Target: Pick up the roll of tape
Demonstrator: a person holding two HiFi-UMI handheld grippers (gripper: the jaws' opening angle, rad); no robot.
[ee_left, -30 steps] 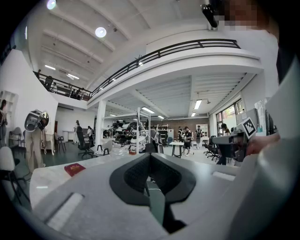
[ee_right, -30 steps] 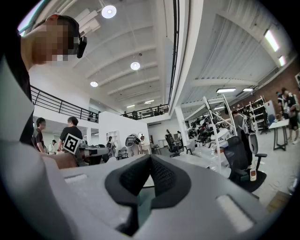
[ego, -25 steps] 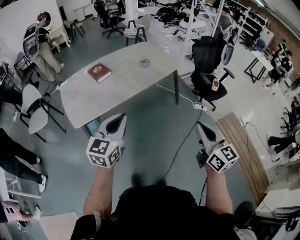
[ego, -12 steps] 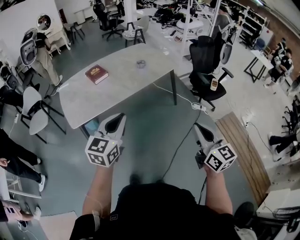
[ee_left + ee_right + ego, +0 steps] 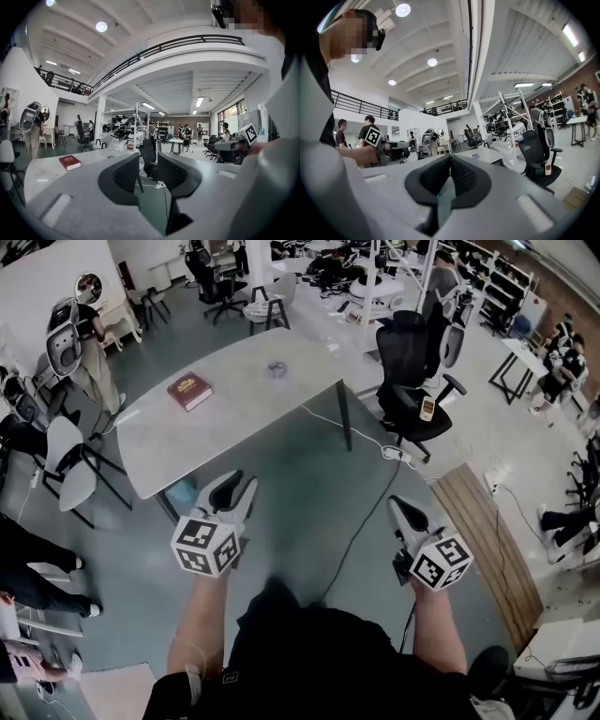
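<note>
- Your left hand-held gripper [image 5: 244, 482] [image 5: 147, 161] is out in front of you over the grey floor [image 5: 309, 493], short of the bench. Its jaws have just been opening; they stand partly apart, with nothing between them.
- Your right hand-held gripper [image 5: 396, 505] [image 5: 450, 158] is level with it on the other side. Its jaw tips are together and it carries nothing.
- A cable [image 5: 361, 531] runs across the floor between the two.
- The grey bench [image 5: 244, 418] stands beyond both grippers, well apart from them.
- A red book [image 5: 189, 390] [image 5: 69, 162] lies flat on the bench's left part.
- The roll of tape [image 5: 277, 368] [image 5: 476, 156] lies flat near the bench's far edge, right of the book and apart from it, untouched.
- A black office chair [image 5: 412, 362] stands beyond the bench's right end.
</note>
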